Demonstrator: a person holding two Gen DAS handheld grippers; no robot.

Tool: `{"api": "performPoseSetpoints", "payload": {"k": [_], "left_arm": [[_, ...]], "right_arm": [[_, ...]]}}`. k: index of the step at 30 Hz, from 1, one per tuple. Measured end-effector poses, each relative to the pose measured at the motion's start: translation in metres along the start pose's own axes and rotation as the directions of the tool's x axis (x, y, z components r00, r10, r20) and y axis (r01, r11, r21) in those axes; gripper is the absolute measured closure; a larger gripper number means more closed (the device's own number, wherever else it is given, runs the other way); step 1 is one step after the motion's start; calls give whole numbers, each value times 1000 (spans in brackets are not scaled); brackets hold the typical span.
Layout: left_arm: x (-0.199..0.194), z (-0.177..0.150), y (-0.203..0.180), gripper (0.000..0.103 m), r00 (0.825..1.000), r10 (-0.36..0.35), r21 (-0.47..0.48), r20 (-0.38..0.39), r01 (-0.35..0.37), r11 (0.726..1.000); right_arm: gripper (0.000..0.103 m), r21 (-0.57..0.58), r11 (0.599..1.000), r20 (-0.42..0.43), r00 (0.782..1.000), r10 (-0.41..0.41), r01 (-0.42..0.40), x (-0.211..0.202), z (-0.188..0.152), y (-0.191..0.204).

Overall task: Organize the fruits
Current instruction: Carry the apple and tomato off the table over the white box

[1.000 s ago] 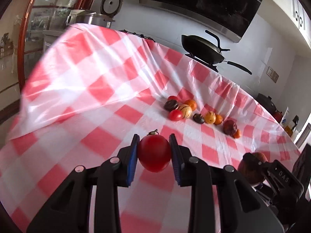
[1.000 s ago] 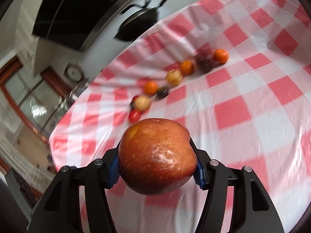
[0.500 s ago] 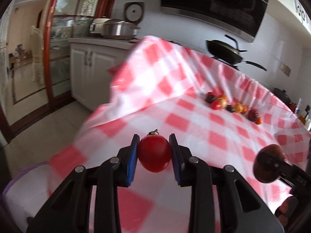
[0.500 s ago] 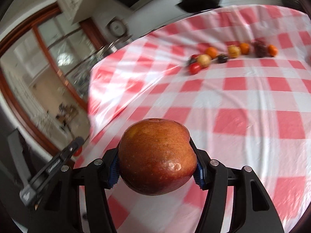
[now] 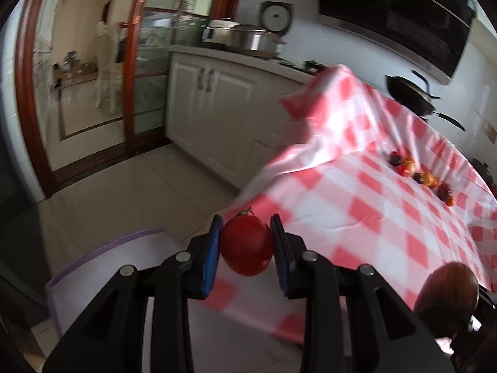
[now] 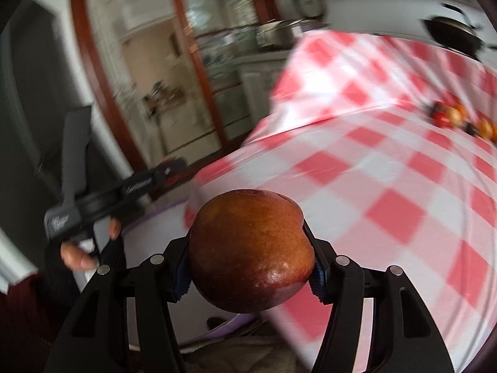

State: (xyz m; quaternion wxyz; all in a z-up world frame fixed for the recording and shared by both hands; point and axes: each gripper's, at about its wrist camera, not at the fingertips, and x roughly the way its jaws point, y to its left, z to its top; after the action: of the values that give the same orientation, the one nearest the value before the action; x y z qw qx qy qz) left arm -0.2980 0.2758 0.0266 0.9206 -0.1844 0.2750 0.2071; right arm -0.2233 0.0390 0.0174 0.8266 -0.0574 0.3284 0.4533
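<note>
My left gripper (image 5: 246, 245) is shut on a red tomato (image 5: 247, 248) with a small green stem, held in the air past the table's near-left corner. My right gripper (image 6: 250, 258) is shut on a large red-brown apple (image 6: 250, 255), held above the table's near edge. The apple also shows at the lower right of the left wrist view (image 5: 447, 292). A row of several small fruits (image 5: 419, 177) lies far back on the red-and-white checked tablecloth (image 5: 357, 205); it also shows in the right wrist view (image 6: 459, 119). The left gripper's body (image 6: 118, 192) shows at the left of the right wrist view.
A white container with a purple rim (image 5: 93, 276) sits low beside the table's near corner, below the left gripper. White kitchen cabinets (image 5: 214, 108) and a pot (image 5: 251, 39) stand behind. A black pan (image 5: 413, 93) rests beyond the table. Tiled floor (image 5: 124, 192) lies to the left.
Both grippers have pulled back and swung left, away from the fruit row toward the table's near-left corner, each still holding its fruit. The white container has come into view.
</note>
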Motion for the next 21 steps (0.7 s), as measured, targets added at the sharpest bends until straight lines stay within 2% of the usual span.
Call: {"api": "performPoseSetpoints", "payload": {"k": [5, 9, 12, 17, 21], "left_arm": [[-2, -16, 53, 72, 996, 84, -70, -34, -86, 994], [4, -32, 88, 72, 987, 139, -112, -75, -147, 983], [14, -45, 104, 72, 977, 172, -117, -127, -187, 975], [34, -64, 122, 71, 952, 204, -112, -230, -234, 966], [53, -79, 136, 71, 916, 237, -97, -323, -282, 955]], "right_arm": [[44, -155, 986, -102, 994, 43, -58, 31, -16, 50], [44, -247, 962, -189, 980, 67, -114, 53, -31, 82], [44, -283, 946, -262, 961, 83, -159, 73, -42, 101], [44, -311, 928, -394, 916, 70, -205, 116, -59, 115], [44, -310, 926, -480, 876, 44, -216, 148, -70, 121]]}}
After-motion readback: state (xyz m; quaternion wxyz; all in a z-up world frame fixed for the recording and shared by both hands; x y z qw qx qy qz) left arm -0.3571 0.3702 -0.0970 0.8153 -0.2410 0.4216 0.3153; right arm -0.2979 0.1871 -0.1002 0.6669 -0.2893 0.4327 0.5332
